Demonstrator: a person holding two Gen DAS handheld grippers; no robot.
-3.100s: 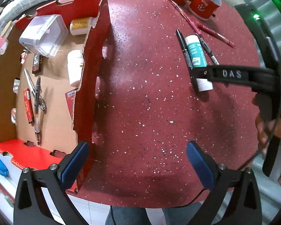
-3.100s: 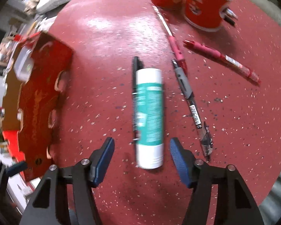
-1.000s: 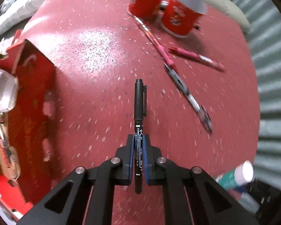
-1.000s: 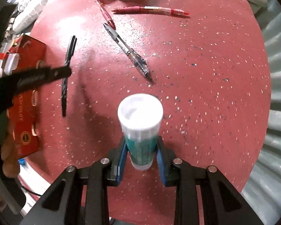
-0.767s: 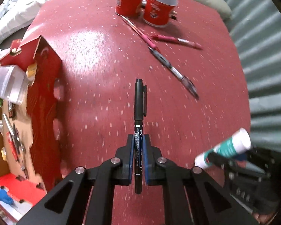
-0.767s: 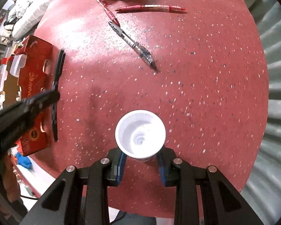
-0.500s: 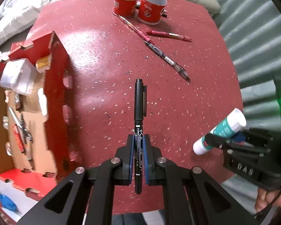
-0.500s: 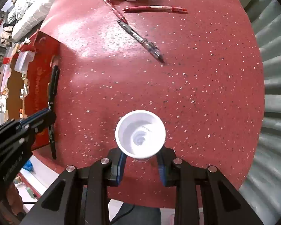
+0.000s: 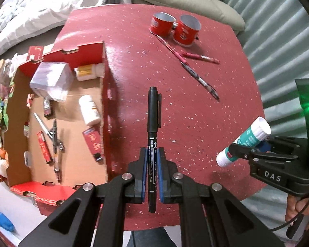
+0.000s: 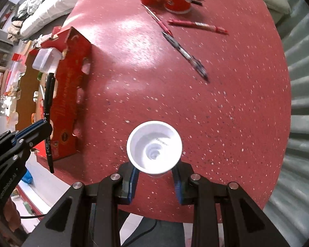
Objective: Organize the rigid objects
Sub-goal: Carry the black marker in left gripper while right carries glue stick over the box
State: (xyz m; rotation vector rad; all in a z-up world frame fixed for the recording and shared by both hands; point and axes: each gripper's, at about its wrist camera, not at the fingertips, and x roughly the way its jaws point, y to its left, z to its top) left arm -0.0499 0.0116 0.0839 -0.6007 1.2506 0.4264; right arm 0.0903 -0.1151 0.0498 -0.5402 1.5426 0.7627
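Observation:
My left gripper is shut on a black marker and holds it high above the red table, just right of the red cardboard box. My right gripper is shut on a teal and white glue stick, its white end facing the camera. The glue stick also shows in the left wrist view. The left gripper and marker show at the left of the right wrist view, over the box wall.
The box floor holds white bottles, a clear plastic container, pens and small packets. Two red tin cups stand at the table's far side. Three pens lie near them. A corrugated metal wall is on the right.
Both grippers have risen higher with their objects and the view has widened. The left gripper with the marker has shifted toward the box.

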